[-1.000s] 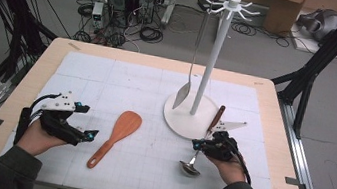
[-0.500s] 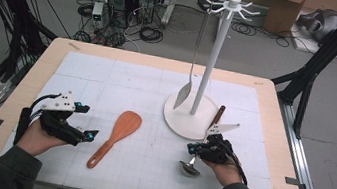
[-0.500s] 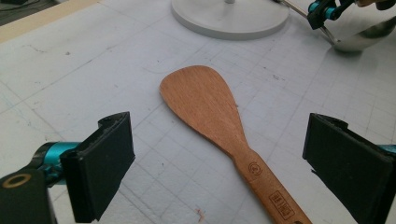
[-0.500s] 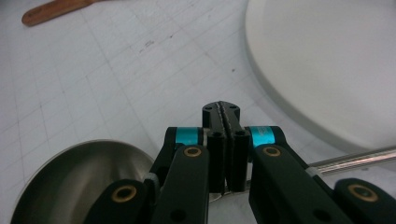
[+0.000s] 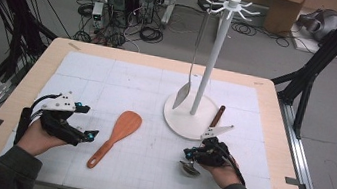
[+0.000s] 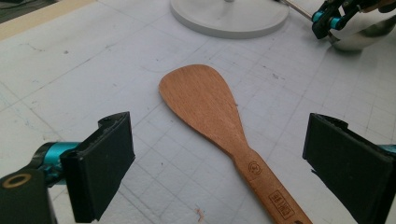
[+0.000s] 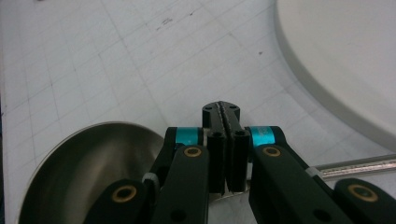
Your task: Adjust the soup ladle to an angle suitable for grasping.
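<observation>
Right gripper view: right gripper (image 7: 224,112) jaws pressed together over ladle (image 7: 93,163) neck. Left gripper (image 6: 219,163) jaws spread wide, flanking wooden spatula (image 6: 210,107) on mat.

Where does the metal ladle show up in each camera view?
High view: ladle at lower right, under the right tongs.
Left gripper view: its bowl at the top right corner.
Right gripper view: its bowl at lower left.
Shared landmark: the white round stand base.
</observation>
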